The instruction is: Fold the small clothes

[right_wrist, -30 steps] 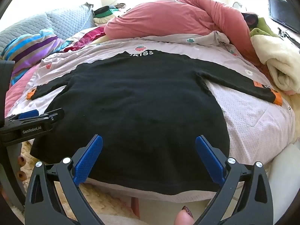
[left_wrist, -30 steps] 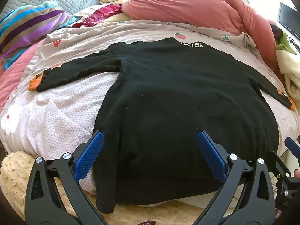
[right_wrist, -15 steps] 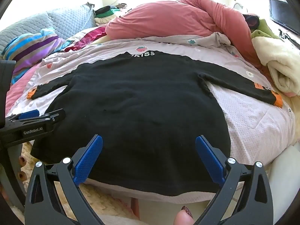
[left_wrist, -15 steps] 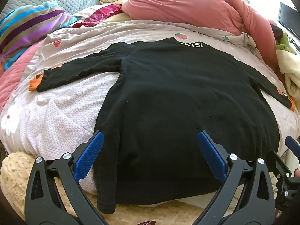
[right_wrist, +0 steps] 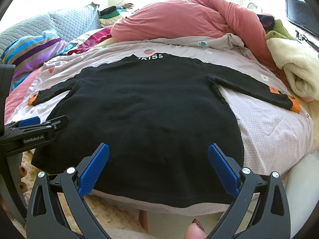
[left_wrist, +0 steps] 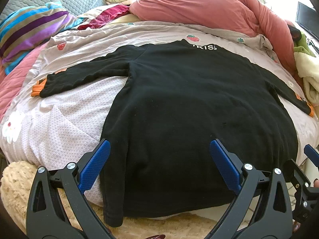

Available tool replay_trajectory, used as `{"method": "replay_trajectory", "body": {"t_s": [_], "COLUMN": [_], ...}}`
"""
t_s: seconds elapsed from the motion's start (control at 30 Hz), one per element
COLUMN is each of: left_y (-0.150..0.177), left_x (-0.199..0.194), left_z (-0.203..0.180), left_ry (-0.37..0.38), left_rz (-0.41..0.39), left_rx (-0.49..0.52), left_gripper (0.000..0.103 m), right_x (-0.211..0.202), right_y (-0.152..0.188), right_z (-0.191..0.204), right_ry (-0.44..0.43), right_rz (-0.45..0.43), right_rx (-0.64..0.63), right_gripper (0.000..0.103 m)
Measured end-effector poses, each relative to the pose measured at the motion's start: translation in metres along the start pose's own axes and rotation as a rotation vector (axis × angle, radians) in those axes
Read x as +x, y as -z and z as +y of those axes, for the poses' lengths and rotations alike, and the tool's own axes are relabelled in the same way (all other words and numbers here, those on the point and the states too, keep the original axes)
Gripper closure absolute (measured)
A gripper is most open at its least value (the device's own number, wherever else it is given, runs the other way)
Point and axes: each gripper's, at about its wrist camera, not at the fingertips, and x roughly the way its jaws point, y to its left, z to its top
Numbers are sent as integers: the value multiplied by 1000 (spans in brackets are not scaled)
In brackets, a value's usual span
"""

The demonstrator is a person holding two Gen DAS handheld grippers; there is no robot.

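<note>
A: What writing can you read?

B: White letters at the collar of the black sweater (left_wrist: 189,103), roughly "KISS", though the first letter is unclear. The side of the left tool (right_wrist: 37,131) reads "GenRobot.AI" in the right wrist view

A: Where is the sweater?

B: Spread flat on the bed's pale patterned cover (left_wrist: 65,117), collar at the far end, hem hanging over the near edge, both sleeves stretched out sideways with orange cuffs showing

A: Anything different from half a second ago?

B: Almost nothing. The sweater lies the same, and both tools have stayed where they were

A: And the tools?

B: The left tool (left_wrist: 158,153) hovers over the hem towards the garment's left side, blue pads spread wide, nothing between them. The right tool (right_wrist: 158,156) hovers over the hem further right, jaws equally wide and empty. A painted fingernail (right_wrist: 197,224) shows at the bottom edge of the right view

A: Around it?

B: A pink duvet (left_wrist: 199,10) bunched beyond the collar, a striped pillow (left_wrist: 31,29) far left
</note>
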Motion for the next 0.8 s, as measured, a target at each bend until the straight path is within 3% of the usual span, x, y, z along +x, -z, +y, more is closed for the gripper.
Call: {"method": "replay_trajectory", "body": {"t_s": [0.8], "left_y": [0], "left_x": [0], "left_z": [-2], "left_ry": [-1], "left_rz": [0], "left_rx": [4], "left_gripper": [9], "right_x": [-1], "right_y": [-2], "right_z": [-3], "right_ry": [0], "right_rz": [-4], "right_rx": [17], "right_gripper": [4]}}
